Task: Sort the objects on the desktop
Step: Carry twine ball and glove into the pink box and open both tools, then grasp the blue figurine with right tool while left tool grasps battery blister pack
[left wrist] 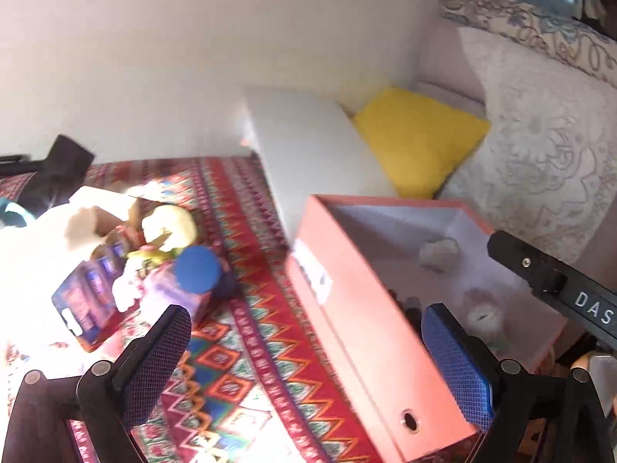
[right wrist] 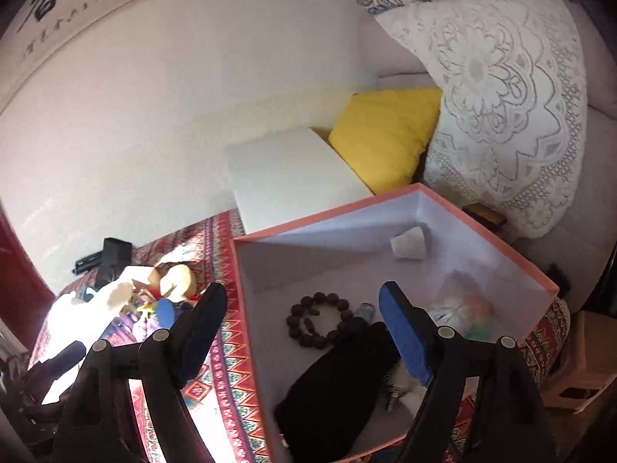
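Left tongs (left wrist: pixel 304 351) spread wide, pinching nothing, low over the patterned cloth (left wrist: pixel 246 378) on the counter. One blue pad (left wrist: pixel 459 366) just at the near long wall of the pink box (left wrist: pixel 366 347). Right tongs (right wrist: pixel 304 332) spread wide too, empty, hanging above the near part of the same box (right wrist: pixel 254 308).

Inside the box, nearest: a black pouch (right wrist: pixel 335 382) lying flat. Just beside it, a ring of dark brown beads (right wrist: pixel 316 320), touching the box floor. Next to the beads, a small bluish tube (right wrist: pixel 364 310), partly hidden by a pad. Further right, a blurry white thing with green and red bits (right wrist: pixel 466 312); hard to tell what. Near the far wall, a small pale cup (right wrist: pixel 408 247), tipped on its side.

Left of the box, still on the cloth: a messy pile of things (left wrist: pixel 127 262) in bright sun. In the pile, a blue round cap (left wrist: pixel 197 270), a purple packet (left wrist: pixel 88 297), a pale round lump (left wrist: pixel 169 223). Behind the pile, a black thing (left wrist: pixel 58 169), too dark to name.

Past the counter: a white block (right wrist: pixel 293 177), then a yellow pillow (right wrist: pixel 385 135), then a lacy white cover (right wrist: pixel 501 96). Furthest back, a pale wall (right wrist: pixel 173 77) with black writing on a scroll (right wrist: pixel 50 0) up top.
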Demonstrator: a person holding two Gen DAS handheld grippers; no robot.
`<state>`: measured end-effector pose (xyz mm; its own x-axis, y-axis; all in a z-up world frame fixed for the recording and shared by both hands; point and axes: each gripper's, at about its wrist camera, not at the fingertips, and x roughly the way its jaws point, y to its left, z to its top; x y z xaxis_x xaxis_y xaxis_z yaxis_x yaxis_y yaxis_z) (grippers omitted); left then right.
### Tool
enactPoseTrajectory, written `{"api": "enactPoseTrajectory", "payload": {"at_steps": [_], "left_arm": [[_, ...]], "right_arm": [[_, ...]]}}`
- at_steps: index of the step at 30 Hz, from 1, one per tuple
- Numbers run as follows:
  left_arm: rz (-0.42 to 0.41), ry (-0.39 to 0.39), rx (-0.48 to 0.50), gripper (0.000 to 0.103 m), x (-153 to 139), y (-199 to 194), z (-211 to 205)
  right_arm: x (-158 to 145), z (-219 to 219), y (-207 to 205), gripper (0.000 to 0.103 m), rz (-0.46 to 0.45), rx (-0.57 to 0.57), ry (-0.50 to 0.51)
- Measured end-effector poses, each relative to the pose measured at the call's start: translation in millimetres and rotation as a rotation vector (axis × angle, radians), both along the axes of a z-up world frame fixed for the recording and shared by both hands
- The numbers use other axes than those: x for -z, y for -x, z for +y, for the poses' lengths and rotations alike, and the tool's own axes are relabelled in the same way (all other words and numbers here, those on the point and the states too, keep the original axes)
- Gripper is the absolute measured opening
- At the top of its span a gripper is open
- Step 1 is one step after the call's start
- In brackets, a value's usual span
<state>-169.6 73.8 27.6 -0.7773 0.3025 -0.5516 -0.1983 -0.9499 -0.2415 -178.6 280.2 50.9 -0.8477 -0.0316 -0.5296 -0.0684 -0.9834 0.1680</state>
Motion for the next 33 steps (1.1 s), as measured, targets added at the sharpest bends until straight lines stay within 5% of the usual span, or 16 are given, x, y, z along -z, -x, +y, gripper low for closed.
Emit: {"api": "enactPoseTrajectory", "payload": {"at_steps": [5, 11, 14, 18, 24, 25, 26, 27, 33], "left_arm": [[-0.03, 0.002, -0.118, 0.099, 17, -9, -71], [-0.063, 0.077, -0.186, 0.099, 44, -15, -124], [-0.093, 0.09, -0.196, 0.099, 62, -11, -141], [-0.136, 0.077, -0.171, 0.099, 85, 2, -142], [-0.149, 0.096, -0.078, 0.099, 103, 27, -112], [-0.142, 0.105, -0.066, 0.099, 103, 31, -108], [-0.134, 0.116, -0.056, 0.099, 102, 36, -104], [-0.122, 0.131, -0.057, 0.099, 100, 41, -103], [-0.075, 0.22, -0.125, 0.099, 83, 86, -118]], "right_arm": [[14, -77, 7, 0.084, -0.033, -0.133, -0.067], [67, -143, 40, 0.084, -0.223, -0.279, -0.043], [94, -153, 65, 0.084, -0.29, -0.253, -0.011], [114, -158, 103, 0.084, -0.307, -0.185, 0.023], [127, -189, 159, 0.084, -0.264, -0.162, -0.068], [132, -193, 167, 0.081, -0.268, -0.171, -0.082], [138, -196, 174, 0.061, -0.278, -0.187, -0.088], [142, -196, 179, 0.052, -0.284, -0.198, -0.079], [136, -151, 172, 0.051, -0.306, -0.175, 0.069]]}}
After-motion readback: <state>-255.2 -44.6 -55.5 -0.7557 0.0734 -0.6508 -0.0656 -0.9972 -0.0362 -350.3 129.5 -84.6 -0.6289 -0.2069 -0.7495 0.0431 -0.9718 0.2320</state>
